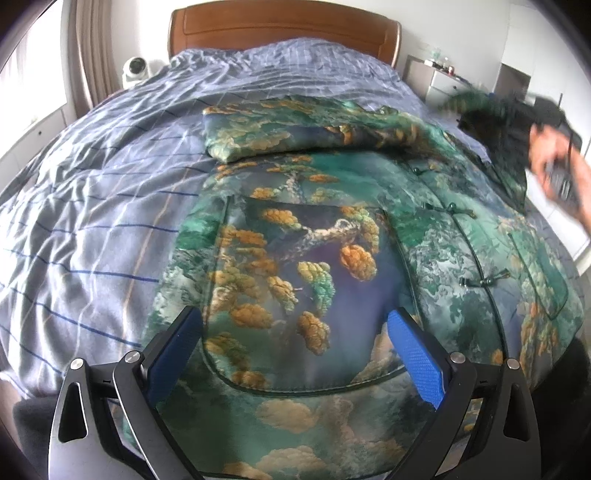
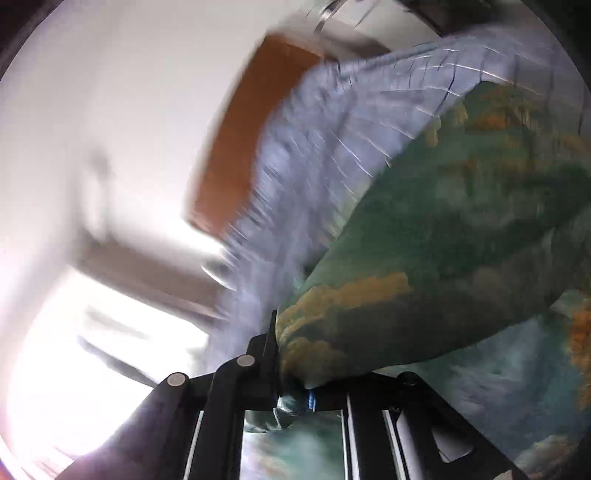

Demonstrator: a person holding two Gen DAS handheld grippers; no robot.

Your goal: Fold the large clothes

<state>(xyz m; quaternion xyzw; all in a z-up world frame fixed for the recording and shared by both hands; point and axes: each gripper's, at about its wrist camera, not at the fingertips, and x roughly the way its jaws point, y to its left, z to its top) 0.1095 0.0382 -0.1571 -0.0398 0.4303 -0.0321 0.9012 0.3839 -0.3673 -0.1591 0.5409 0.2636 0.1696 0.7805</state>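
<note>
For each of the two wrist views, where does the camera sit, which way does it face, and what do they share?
Left wrist: above the bed's foot end, facing the headboard over the spread jacket; its open left claw shows, and the right hand at the right edge.
Right wrist: tilted and motion-blurred, close over the bed; its right claw is shut on jacket fabric.
Shared: jacket, bedsheet, headboard.

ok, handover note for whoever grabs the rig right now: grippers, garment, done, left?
Left gripper: open, above the jacket hem, holding nothing.
Right gripper: shut on the jacket's right-side sleeve, mid-swing; view blurred.
Jacket lies front up on the bed, fastened down the front.
Done: left-side sleeve folded across the chest.
Left: lay the held sleeve across, then fold the body.
</note>
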